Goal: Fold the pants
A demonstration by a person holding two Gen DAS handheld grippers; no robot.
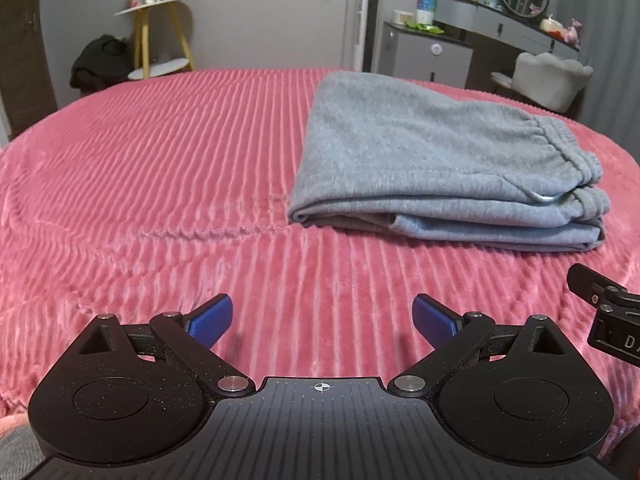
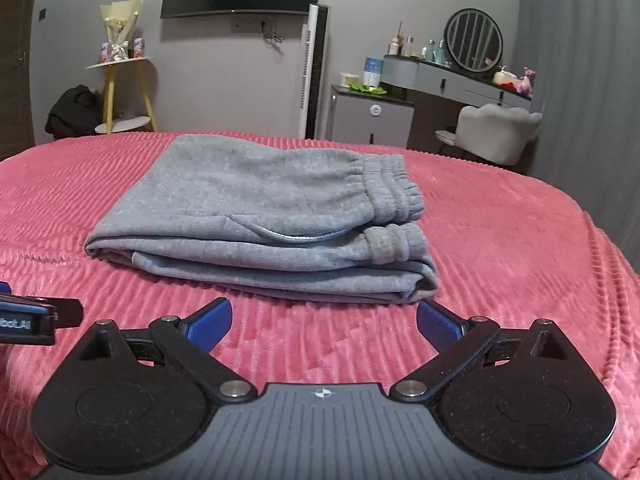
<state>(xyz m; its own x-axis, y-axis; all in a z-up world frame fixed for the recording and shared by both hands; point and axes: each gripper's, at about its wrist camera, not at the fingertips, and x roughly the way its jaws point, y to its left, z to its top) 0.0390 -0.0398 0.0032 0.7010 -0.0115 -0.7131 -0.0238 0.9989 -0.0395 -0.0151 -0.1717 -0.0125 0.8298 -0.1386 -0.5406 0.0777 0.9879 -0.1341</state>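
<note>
the grey pants (image 2: pixel 256 216) lie folded into a layered stack on the pink bed (image 2: pixel 520 248), long axis running left to right, waistband at the right end. the right gripper (image 2: pixel 324 322) hovers just near of the stack's near edge, fingers spread wide and empty. the left gripper (image 1: pixel 322 320) is also wide and empty, with the stack far and to its right (so the right hand is nearer). the fold looks finished, though hidden layers can't be checked.
</note>
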